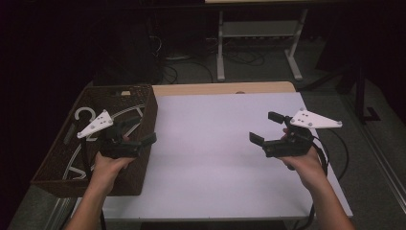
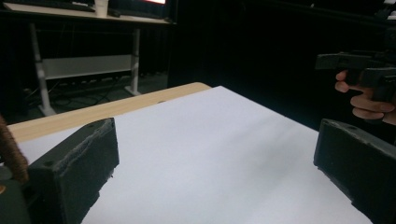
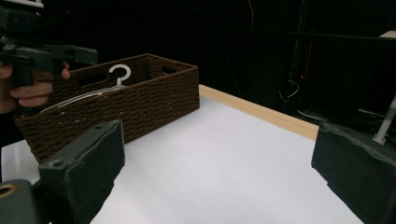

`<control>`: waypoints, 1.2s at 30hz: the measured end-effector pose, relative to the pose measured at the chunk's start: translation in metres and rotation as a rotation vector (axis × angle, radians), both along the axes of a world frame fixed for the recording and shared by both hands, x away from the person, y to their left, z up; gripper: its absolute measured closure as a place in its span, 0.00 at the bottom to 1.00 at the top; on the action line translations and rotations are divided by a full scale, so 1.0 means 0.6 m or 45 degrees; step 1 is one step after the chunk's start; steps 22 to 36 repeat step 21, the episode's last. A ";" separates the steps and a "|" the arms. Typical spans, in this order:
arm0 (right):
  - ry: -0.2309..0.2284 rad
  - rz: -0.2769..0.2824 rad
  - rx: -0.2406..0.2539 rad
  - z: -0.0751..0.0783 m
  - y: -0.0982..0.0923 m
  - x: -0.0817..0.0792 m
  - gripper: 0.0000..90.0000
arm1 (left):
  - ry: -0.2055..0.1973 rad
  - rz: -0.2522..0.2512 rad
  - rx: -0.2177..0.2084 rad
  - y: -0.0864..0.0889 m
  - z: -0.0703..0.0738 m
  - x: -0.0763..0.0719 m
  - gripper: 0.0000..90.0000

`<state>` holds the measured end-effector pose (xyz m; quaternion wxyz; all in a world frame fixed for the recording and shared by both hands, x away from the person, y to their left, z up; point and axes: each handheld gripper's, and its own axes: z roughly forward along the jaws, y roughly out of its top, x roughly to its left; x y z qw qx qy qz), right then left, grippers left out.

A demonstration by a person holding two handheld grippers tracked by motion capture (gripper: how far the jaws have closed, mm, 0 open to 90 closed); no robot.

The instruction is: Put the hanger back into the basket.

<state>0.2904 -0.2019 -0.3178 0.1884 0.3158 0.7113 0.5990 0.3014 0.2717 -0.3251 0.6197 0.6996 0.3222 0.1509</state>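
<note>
Your left gripper (image 2: 212, 172) holds its jaws wide apart over the bare white desk (image 2: 210, 154), nothing between them. Your right gripper (image 2: 359, 65) hangs beyond the desk's right edge, fingers (image 2: 366, 105) curled under it. A brown basket rim (image 2: 10, 149) pokes in at left.

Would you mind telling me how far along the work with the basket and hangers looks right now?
Nothing looks done yet: the white hangers lie in the basket and the white tabletop is bare. In hand: the left gripper hovers open at the basket's right rim, while the right gripper waits open over the table. Left, probably: grasping a hanger and lifting it out.
</note>
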 end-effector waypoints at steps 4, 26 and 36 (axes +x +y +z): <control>-0.008 0.000 0.010 0.001 -0.004 -0.003 0.02 | -0.002 -0.010 0.015 -0.004 -0.005 0.000 0.00; -0.004 -0.001 0.017 -0.003 -0.012 -0.006 0.02 | 0.001 -0.030 0.008 -0.004 -0.010 -0.001 0.00; -0.004 -0.001 0.017 -0.003 -0.012 -0.006 0.02 | 0.001 -0.030 0.008 -0.004 -0.010 -0.001 0.00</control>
